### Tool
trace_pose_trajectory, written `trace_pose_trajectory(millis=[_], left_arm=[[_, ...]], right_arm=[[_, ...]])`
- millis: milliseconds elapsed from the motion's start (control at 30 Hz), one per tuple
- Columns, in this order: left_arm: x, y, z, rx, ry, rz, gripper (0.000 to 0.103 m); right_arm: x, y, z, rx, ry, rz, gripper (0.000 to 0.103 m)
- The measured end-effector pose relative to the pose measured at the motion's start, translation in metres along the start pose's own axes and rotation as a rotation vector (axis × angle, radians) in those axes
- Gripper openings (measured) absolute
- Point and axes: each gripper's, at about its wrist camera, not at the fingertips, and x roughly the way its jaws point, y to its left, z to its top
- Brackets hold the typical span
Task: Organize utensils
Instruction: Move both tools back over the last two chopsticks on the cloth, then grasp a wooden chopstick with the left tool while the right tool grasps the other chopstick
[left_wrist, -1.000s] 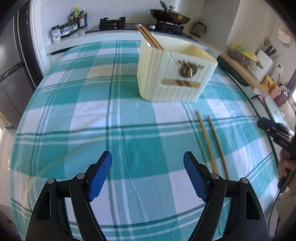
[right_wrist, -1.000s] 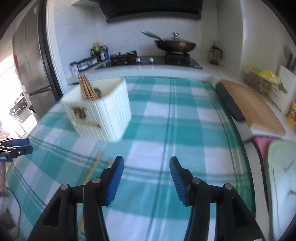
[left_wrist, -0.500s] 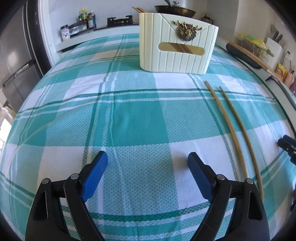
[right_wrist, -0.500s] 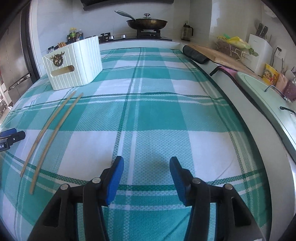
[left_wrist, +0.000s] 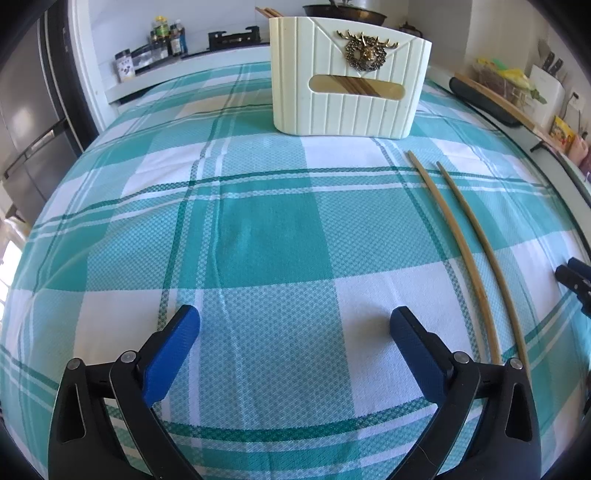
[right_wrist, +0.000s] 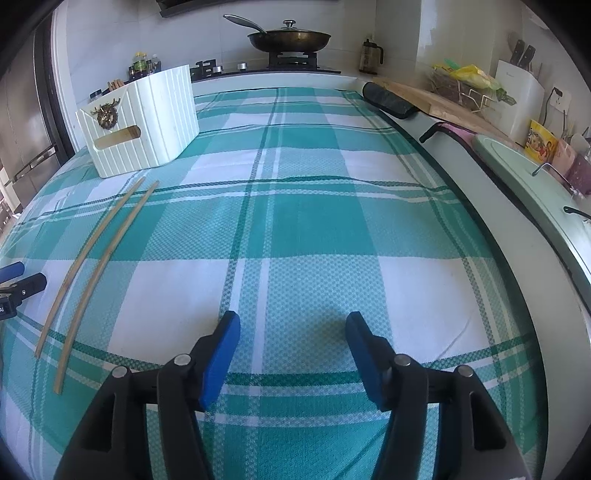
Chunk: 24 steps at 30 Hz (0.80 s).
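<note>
Two thin bamboo chopsticks lie side by side on the teal-checked tablecloth, toward its right edge, just before the cream ribbed plastic holder. Left gripper & right gripper: jaws opening, nothing btwn. Risk: sticks lie flat & slim, so pads may skid off or nip the cloth.

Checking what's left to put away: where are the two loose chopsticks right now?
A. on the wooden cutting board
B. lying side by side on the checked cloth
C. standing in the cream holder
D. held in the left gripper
B: the two loose chopsticks lie side by side on the checked cloth, in front of the cream holder, with no gripper on them.
</note>
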Motion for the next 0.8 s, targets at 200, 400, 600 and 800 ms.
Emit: trace_pose_trajectory(millis=[200,400,600,800], left_arm=[[0.000,0.000,0.000,-0.002,-0.001,-0.003,0.102],[-0.009,0.010,0.004,-0.077,-0.026,-0.132,0.102],[-0.022,-0.028,0.020,-0.049,-0.026,-0.265,0.102],[-0.004,-0.083,0.027,0.143,-0.018,-0.122,0.093]], right_arm=[[0.000,0.000,0.000,0.001,0.000,0.000,0.061],[0.000,0.000,0.000,0.001,0.000,0.000,0.061],[0.000,0.000,0.000,0.001,-0.001,-0.001,0.061],[0.000,0.000,0.000,0.001,-0.001,0.000,0.061]])
